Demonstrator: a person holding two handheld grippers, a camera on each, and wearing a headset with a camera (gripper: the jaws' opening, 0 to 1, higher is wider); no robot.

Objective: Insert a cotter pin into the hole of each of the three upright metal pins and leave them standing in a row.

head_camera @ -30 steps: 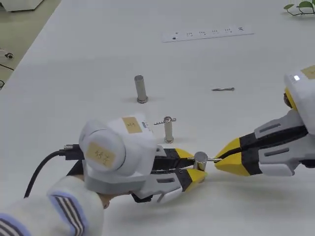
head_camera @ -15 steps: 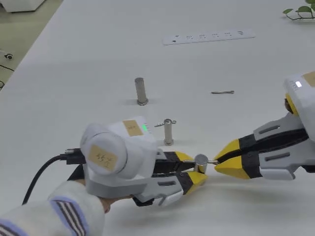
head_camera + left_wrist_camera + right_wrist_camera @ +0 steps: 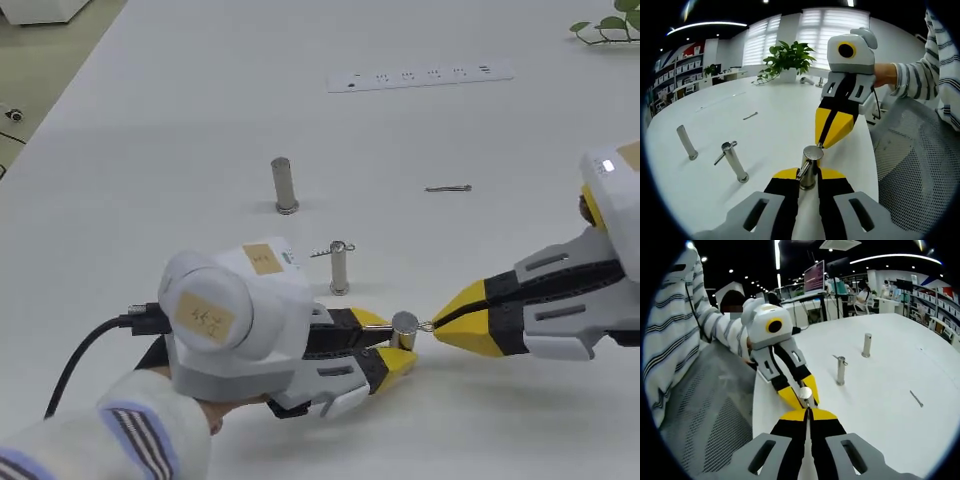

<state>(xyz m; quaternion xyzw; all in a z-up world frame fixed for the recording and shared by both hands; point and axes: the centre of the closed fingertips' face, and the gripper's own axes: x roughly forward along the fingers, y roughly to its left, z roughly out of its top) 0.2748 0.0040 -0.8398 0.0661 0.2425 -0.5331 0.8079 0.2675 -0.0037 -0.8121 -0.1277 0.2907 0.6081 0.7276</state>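
Workbench close-up: on the white table (image 3: 150, 120), the left gripper (image 3: 393, 341) clamps the near pin (image 3: 405, 326) by its shaft, holding it upright with its base on the tabletop. The right gripper (image 3: 438, 328), jaws pressed together on a cotter pin (image 3: 427, 325), meets the near pin's head from the opposite side. Whether the cotter pin has entered the hole cannot be told. Just beyond the near pin stands the middle pin (image 3: 340, 270), with a second cotter pin (image 3: 322, 252) through its top. Farther beyond and to the left stands the far pin (image 3: 284, 185). A loose cotter pin (image 3: 447, 188) lies flat well beyond the near pin, to the right.
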